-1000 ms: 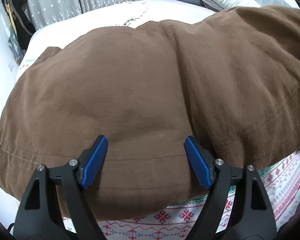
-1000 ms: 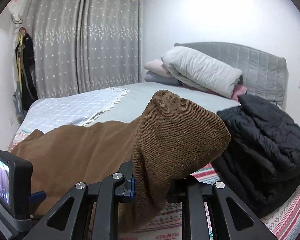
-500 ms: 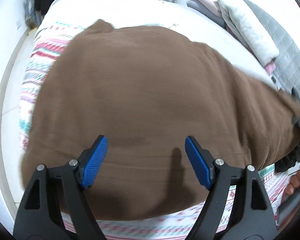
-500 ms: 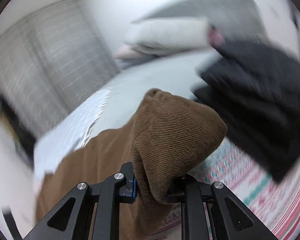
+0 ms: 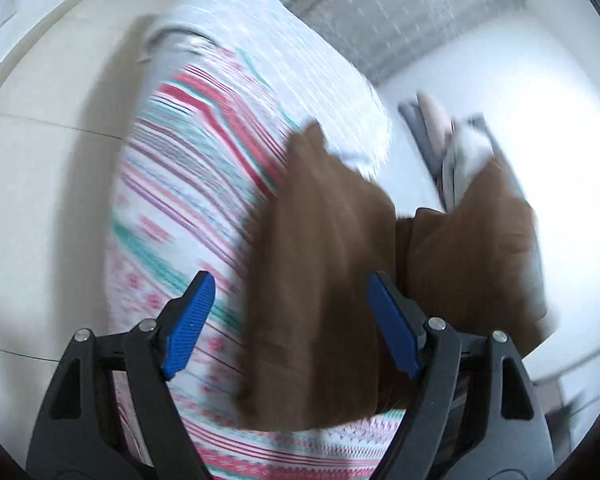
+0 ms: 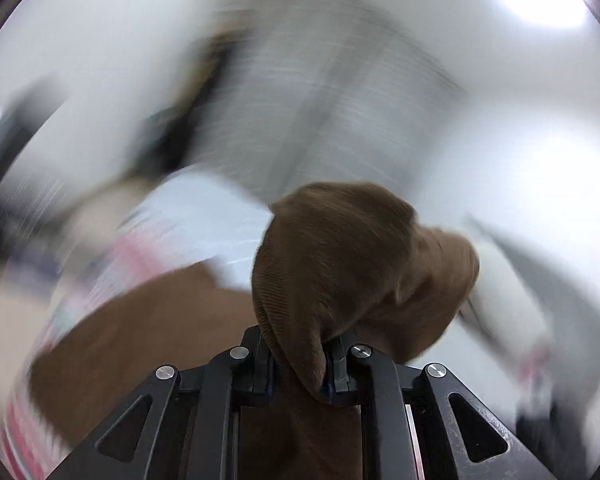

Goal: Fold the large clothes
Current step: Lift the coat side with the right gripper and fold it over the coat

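A large brown garment hangs bunched over the patterned bed cover, seen blurred in the left wrist view. My left gripper is open with blue pads, empty, just above the garment's near edge. My right gripper is shut on a ribbed brown end of the garment, which bulges above the jaws; the rest of the garment trails down to the left.
The pale floor lies left of the bed. Grey curtains hang behind. Pillows sit at the bed's far end. The right wrist view is heavily blurred.
The right gripper has swung the held end up and across, so the flat garment is now pulled into a narrow bunch. The left view has swung left towards the floor.
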